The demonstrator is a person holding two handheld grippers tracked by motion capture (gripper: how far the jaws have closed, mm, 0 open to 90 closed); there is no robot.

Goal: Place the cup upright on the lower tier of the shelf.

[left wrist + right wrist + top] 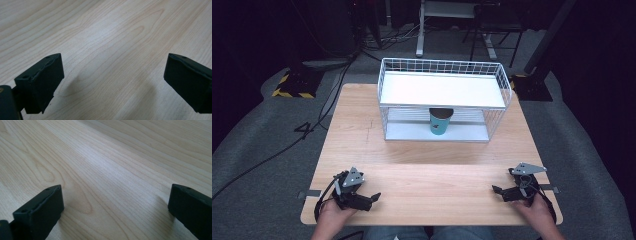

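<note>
While both our hands rest low at the near edge, we judge the work to stand at its very start or its very end, since nothing is held. Largest is the wooden surface (432, 170), bare across its near half. Behind it stands the white wire rack (443, 100) with 2 levels, its top shelf empty. On the lower shelf, under the top board, sits the teal cup (440, 122), upright, well apart from both hands. Our left hand-held gripper (373, 198) lies near the left front corner, jaws spread wide over bare wood with nothing between them; our right hand-held gripper (497, 190) near the right front corner is likewise spread and empty. The next move likely calls for a long forward reach under the top shelf toward the cup. The cup's rim is hidden by that shelf, and its printed mark is too small to read.
</note>
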